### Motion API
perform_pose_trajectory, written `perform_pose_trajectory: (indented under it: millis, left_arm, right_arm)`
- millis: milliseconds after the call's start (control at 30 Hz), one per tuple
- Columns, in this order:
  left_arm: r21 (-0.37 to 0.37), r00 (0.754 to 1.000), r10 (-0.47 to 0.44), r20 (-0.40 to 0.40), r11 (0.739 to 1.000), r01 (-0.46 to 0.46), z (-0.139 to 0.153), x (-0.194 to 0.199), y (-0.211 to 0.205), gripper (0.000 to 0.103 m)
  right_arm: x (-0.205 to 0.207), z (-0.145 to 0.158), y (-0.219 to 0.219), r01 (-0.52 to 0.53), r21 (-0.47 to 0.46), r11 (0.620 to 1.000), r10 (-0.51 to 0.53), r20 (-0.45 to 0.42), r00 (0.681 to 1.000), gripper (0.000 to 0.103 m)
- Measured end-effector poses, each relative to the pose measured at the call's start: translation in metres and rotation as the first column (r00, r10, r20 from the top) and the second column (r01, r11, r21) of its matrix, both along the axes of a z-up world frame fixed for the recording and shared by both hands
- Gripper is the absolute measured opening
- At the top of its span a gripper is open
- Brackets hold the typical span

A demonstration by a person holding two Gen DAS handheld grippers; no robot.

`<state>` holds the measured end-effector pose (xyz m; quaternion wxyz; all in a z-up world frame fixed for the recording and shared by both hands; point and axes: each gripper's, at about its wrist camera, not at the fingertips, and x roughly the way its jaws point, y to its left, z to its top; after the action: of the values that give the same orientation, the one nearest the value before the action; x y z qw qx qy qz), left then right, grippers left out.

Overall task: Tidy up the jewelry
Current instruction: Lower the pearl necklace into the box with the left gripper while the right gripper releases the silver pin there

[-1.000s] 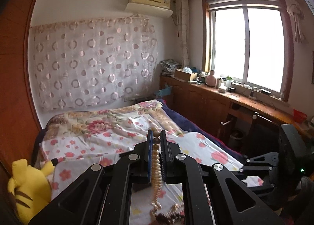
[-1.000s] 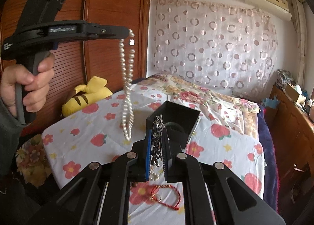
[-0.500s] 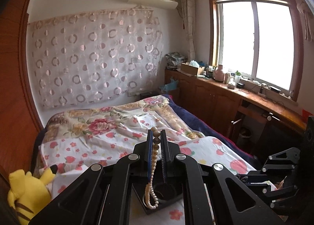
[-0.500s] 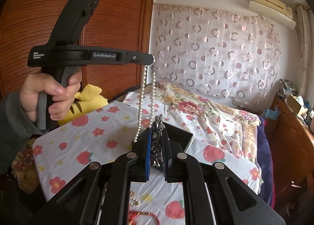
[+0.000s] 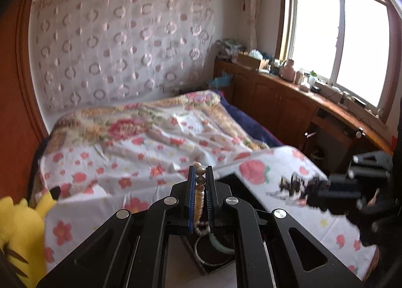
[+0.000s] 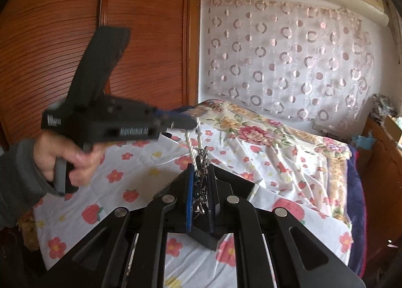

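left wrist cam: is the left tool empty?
No: the left tool is shut on a pearl necklace, whose beads run between its pads and hang down over the black box.

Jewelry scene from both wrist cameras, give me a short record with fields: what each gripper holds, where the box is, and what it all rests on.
left gripper: shut on pearl necklace, strand hanging toward the box
right gripper: shut on silver chain jewelry
black jewelry box: open, on the bed below both grippers
inside box: a greenish bangle shows
surface: floral bedsheet
nearby: yellow plush toy at the bed's edge
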<state>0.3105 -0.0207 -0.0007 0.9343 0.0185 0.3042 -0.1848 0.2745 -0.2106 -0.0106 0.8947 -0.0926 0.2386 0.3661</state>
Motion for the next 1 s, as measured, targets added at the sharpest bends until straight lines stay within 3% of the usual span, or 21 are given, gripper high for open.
perform_pose_trajectory:
  millis: [167, 267, 567, 767, 1000]
  left_arm:
    - [0.000, 1.000, 0.022, -0.018, 1.000, -0.022, -0.022, 0.001, 0.011, 0.008]
    - [-0.019, 0.999, 0.030, -0.017, 0.999, -0.030, -0.027, -0.003, 0.021, 0.022]
    - [-0.019, 0.998, 0.059, -0.015, 0.998, -0.060, -0.037, -0.021, 0.037, 0.035]
    - [-0.015, 0.996, 0.080, -0.027, 0.997, -0.080, -0.045, -0.031, 0.047, 0.053]
    - [-0.010, 0.995, 0.092, -0.030, 0.996, -0.093, -0.048, -0.040, 0.053, 0.057]
  right_arm:
    - [0.021, -0.015, 0.012, -0.025, 0.003, 1.000, 0.025, -0.037, 0.999, 0.011]
    - [0.028, -0.022, 0.017, -0.039, 0.005, 0.999, 0.039, -0.050, 0.998, 0.011]
    - [0.060, -0.044, 0.039, -0.054, -0.053, 0.997, 0.049, -0.090, 0.995, 0.011]
    - [0.077, -0.063, 0.047, -0.021, -0.096, 0.995, 0.007, -0.136, 0.991, 0.012]
    - [0.081, -0.065, 0.047, 0.017, -0.102, 0.995, -0.032, -0.142, 0.989, 0.012]
